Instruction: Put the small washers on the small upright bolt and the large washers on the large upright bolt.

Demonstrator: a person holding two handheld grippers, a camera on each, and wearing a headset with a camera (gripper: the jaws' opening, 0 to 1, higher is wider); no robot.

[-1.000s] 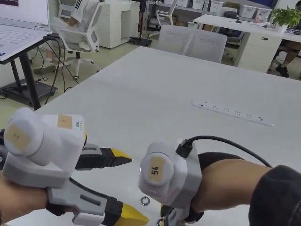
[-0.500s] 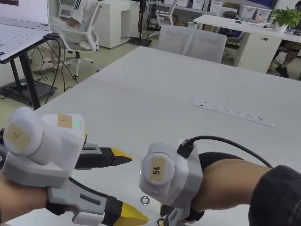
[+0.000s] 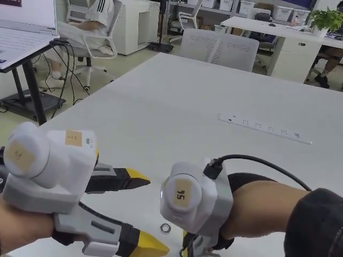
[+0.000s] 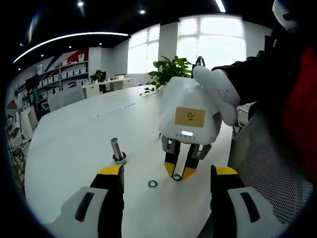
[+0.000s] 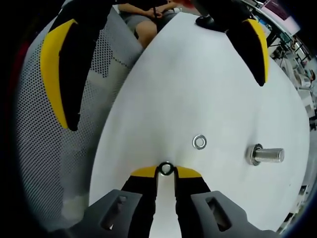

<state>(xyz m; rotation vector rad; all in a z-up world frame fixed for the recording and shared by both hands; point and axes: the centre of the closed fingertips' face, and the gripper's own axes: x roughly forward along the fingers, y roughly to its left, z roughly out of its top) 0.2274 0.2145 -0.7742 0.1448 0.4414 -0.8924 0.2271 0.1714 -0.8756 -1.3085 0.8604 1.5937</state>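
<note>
My right gripper (image 5: 166,172) is shut on a small metal washer (image 5: 166,168), tips pointing down at the white table (image 3: 177,107). The left gripper view shows that gripper (image 4: 181,171) from the front, the washer (image 4: 177,177) pinched at its tips just above the table. A loose washer (image 5: 199,142) (image 4: 152,184) (image 3: 165,228) lies flat beside it. An upright bolt (image 4: 117,148) (image 5: 267,154) stands a little further off with a washer (image 4: 119,159) around its base. My left gripper (image 4: 168,171) (image 3: 153,215) is open and holds nothing, its jaws facing the right gripper.
A white power strip (image 3: 264,128) lies further back on the table. A grey mesh chair (image 3: 218,48) stands at the far edge, and a mesh seat (image 5: 49,163) sits beside the near table edge. A desk with cables (image 3: 32,59) stands to the left.
My right gripper has edged slightly to the right with the washer still in it. The left gripper, the loose washer and the table stay as they were.
</note>
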